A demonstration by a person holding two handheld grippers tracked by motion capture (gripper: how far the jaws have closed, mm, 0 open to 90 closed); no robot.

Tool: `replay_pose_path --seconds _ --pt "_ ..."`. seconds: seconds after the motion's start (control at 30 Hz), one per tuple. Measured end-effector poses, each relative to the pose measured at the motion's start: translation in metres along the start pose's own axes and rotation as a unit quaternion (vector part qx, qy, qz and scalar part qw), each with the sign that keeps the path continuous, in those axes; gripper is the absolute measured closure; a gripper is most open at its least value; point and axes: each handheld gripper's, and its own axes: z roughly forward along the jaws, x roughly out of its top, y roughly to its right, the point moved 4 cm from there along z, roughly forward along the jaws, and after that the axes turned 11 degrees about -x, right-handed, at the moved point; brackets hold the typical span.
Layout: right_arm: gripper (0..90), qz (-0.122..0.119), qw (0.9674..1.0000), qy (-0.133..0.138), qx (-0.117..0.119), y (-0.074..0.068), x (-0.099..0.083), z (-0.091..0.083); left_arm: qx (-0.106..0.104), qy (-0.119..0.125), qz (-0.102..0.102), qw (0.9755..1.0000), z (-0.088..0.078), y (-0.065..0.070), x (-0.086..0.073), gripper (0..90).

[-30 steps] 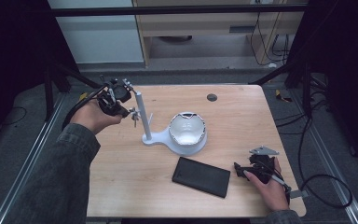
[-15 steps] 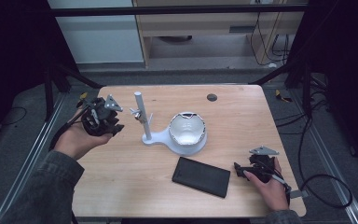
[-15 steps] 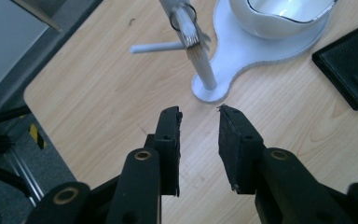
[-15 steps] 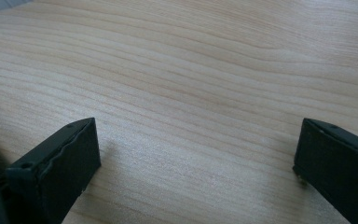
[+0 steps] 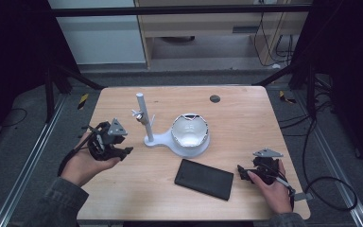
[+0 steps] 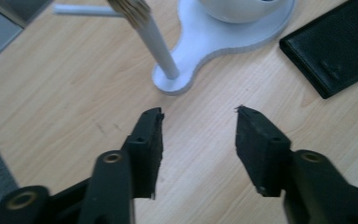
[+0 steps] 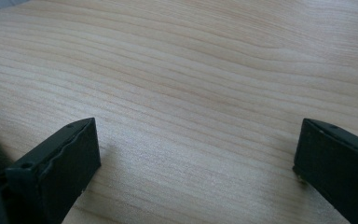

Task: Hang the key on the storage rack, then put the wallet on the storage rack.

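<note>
Now, from left to right across the wooden surface (image 5: pixel 246 118):
Left tongs (image 5: pixel 121 152): hovering near the left edge, jaws spread apart and holding nothing, pointing toward the stand.
White stand (image 5: pixel 158 139): sitting mid-surface, its upright post (image 5: pixel 143 116) rising at the left end of the flat base.
White bowl (image 5: pixel 190 133): resting on the base's right end.
Black case (image 5: pixel 204 178): lying flat in front of the bowl, apart from both tongs.
Right tongs (image 5: pixel 242 171): resting low by the right front corner, jaws gaping wide over bare wood, gripping nothing.
</note>
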Motion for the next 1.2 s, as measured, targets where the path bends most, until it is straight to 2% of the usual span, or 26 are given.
replay_pose_path --seconds 0.03,0.07,0.13,0.17,0.23,0.4,0.43,0.47,0.5,0.53,0.57,0.7,0.73,0.83,0.87,1.07,1.2 --pt "0.7 0.000 1.0000 0.000 0.000 0.000 0.000 0.000 -0.001 -0.001 0.001 1.0000 0.004 0.003 -0.003 40.8" --pt "0.7 0.000 1.0000 0.000 0.000 0.000 0.000 0.000 -0.004 -0.004 0.002 1.0000 0.008 0.006 -0.006 40.8" --pt "1.6 -0.001 1.0000 0.002 0.001 0.000 0.000 -0.001 -0.017 0.001 -0.003 0.9999 0.013 0.010 -0.010 33.5" --pt "3.6 -0.003 1.0000 0.003 -0.002 0.001 0.000 -0.001 -0.031 0.006 0.000 0.9995 0.018 0.014 -0.015 27.8" --pt "4.0 -0.004 1.0000 0.005 -0.005 0.002 0.001 -0.001 -0.037 0.012 0.002 0.9992 0.022 0.018 -0.017 23.6" --pt "4.0 -0.003 0.9999 0.014 -0.005 0.004 0.002 -0.004 -0.042 0.024 0.009 0.9988 0.031 0.026 -0.019 23.7" --pt "4.0 -0.002 0.9998 0.019 -0.005 0.004 0.003 -0.007 -0.044 0.028 0.011 0.9986 0.034 0.029 -0.019 32.2" --pt "4.0 -0.002 0.9998 0.019 -0.005 0.004 0.003 -0.007 -0.049 0.029 0.009 0.9984 0.037 0.031 -0.020 32.2" --pt "4.1 -0.008 0.9997 0.024 -0.006 0.005 0.003 -0.007 -0.059 0.030 0.008 0.9978 0.044 0.036 -0.021 41.0" --pt "4.1 -0.008 0.9997 0.024 -0.006 0.005 0.003 -0.007 -0.059 0.030 0.008 0.9978 0.044 0.036 -0.021 45.6" --pt "4.4 -0.007 0.9997 0.023 -0.004 0.005 0.003 -0.008 -0.075 0.030 0.006 0.9967 0.054 0.042 -0.022 48.1" --pt "4.8 -0.009 0.9997 0.023 -0.003 0.004 0.003 -0.008 -0.088 0.037 0.011 0.9953 0.066 0.049 -0.022 60.2" --pt "4.9 -0.010 0.9997 0.024 -0.002 0.003 0.003 -0.008 -0.093 0.040 0.011 0.9948 0.068 0.051 -0.022 66.8" --pt "5.5 -0.016 0.9996 0.025 -0.004 0.003 0.003 -0.009 -0.110 0.048 0.018 0.9926 0.078 0.058 -0.019 78.9" --pt "5.5 -0.016 0.9996 0.025 -0.004 0.003 0.003 -0.009 -0.110 0.048 0.018 0.9926 0.078 0.058 -0.019 82.8" --pt "5.8 -0.011 0.9997 0.021 -0.005 0.004 0.002 -0.009 -0.136 0.033 0.040 0.9894 0.090 0.070 -0.018 89.6" --pt "5.9 -0.013 0.9997 0.022 -0.005 0.004 0.003 -0.009 -0.146 0.028 0.040 0.9881 0.100 0.076 -0.018 89.8"
